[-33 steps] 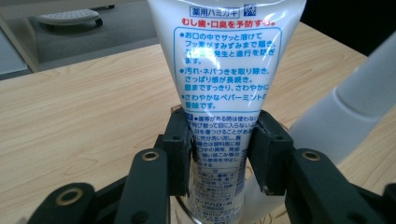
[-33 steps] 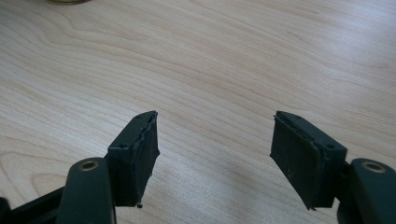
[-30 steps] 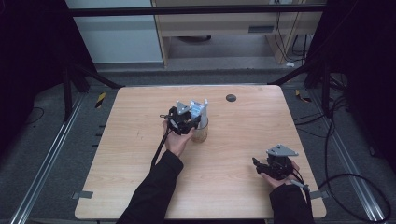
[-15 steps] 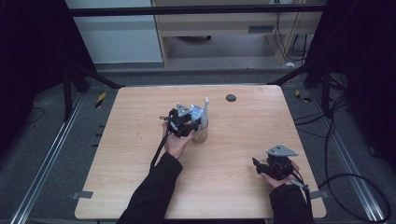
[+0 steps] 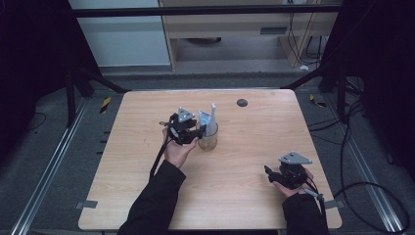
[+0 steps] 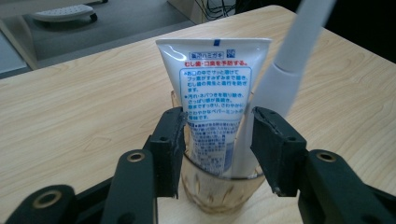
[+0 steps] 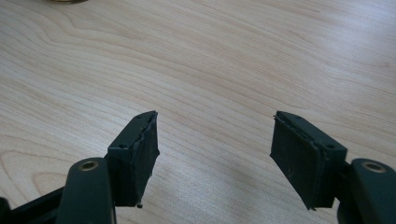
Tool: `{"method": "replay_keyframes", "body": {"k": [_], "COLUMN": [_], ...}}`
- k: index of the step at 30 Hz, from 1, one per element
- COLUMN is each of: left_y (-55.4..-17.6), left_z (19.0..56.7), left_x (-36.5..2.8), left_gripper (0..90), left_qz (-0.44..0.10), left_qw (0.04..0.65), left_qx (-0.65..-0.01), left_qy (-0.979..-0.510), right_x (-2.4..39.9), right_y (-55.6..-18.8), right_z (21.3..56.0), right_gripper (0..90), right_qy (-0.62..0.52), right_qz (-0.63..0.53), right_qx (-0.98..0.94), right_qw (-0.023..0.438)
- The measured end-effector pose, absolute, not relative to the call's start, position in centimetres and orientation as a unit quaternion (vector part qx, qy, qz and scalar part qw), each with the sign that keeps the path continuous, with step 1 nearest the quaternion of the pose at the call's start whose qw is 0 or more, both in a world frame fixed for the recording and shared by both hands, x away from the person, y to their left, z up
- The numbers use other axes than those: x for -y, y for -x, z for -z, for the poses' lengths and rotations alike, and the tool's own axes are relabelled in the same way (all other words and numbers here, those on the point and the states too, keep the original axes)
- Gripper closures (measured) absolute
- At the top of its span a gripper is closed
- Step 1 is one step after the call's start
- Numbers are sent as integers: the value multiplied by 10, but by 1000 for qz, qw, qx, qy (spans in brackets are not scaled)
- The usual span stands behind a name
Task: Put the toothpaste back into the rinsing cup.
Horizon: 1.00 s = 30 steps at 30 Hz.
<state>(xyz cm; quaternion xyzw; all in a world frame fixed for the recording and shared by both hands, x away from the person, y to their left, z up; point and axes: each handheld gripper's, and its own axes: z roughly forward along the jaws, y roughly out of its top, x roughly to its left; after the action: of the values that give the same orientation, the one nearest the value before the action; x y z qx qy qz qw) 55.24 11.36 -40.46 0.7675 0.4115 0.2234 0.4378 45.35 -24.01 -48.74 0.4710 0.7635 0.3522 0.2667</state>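
Left gripper (image 6: 215,149) jaws, just opening, apparently clear toothpaste tube (image 6: 215,88) in cup (image 6: 219,196).

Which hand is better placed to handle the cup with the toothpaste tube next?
Left. The left gripper has its fingers flanking the cup; the right gripper sits far off, open over bare table.

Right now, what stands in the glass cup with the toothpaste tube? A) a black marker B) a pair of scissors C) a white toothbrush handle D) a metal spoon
C: in the left gripper view a white toothbrush handle leans in the glass cup beside the toothpaste tube.
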Motion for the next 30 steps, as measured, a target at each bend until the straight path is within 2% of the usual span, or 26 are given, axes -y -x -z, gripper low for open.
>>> {"method": "replay_keyframes", "body": {"k": [5,15,25,30], "left_y": [-534,-507,-475,-462], "left_z": [406,416,442,461], "left_x": [-123,-161,-200,-230], "left_gripper": [489,405,357,338], "left_qz": [-248,-264,-252,-245], "left_qw": [404,388,375,368], "left_qx": [-405,-400,-404,-429], "left_qy": [-782,-787,-795,-788], "right_x": [241,242,243,242], "right_y": [-453,-452,-452,-451], "right_z": [486,486,487,488], "right_gripper": [314,302,257,239], "right_qy": [-473,-475,-478,-485], "right_qz": [-356,-356,-355,-357], "right_qx": [-761,-759,-758,-755], "right_qw": [267,269,267,262]}}
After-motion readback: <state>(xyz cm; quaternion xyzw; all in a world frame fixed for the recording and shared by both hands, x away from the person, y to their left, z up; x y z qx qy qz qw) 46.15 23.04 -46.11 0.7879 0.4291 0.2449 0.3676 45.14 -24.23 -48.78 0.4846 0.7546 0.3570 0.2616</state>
